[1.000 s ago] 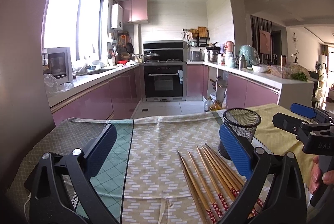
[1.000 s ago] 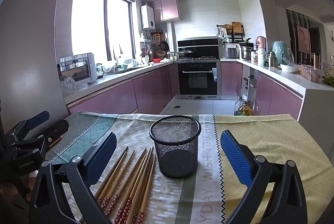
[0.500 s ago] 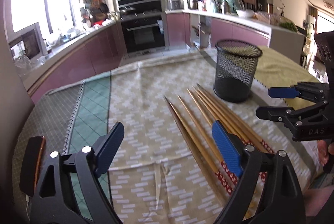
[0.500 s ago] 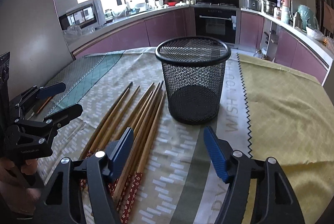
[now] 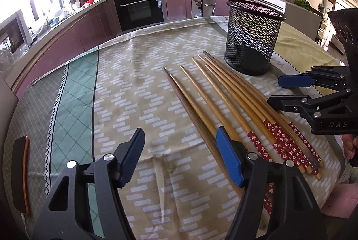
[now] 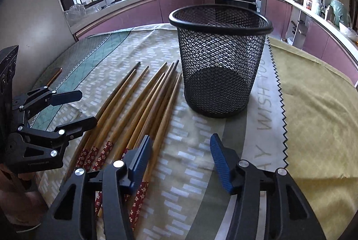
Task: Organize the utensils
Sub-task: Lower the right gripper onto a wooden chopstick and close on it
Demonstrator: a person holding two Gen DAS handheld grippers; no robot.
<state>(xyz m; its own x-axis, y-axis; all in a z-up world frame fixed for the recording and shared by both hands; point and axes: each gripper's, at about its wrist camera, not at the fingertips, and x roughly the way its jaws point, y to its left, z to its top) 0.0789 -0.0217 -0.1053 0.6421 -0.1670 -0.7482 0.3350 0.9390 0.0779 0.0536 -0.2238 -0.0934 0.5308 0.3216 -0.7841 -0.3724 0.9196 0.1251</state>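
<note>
Several wooden chopsticks (image 5: 226,103) with red flowered ends lie side by side on the patterned tablecloth; they also show in the right wrist view (image 6: 143,106). An empty black mesh cup (image 5: 252,38) stands upright just beyond their tips, seen large in the right wrist view (image 6: 219,59). My left gripper (image 5: 181,152) is open and empty, low over the cloth, its right finger over the leftmost chopsticks. My right gripper (image 6: 179,155) is open and empty, its left finger over the rightmost chopsticks, in front of the cup. Each gripper shows in the other's view, the right (image 5: 288,90) and the left (image 6: 73,108).
A dark brown phone-like object (image 5: 21,175) lies at the table's left edge on the green cloth. The yellow cloth (image 6: 317,110) covers the table right of the cup. Kitchen counters (image 5: 73,16) and an oven (image 5: 141,7) stand beyond the table's far edge.
Both grippers have tilted down and moved lower and closer to the chopsticks and cup. Both jaws have narrowed somewhat but stay open. The chopsticks and cup have not moved.
</note>
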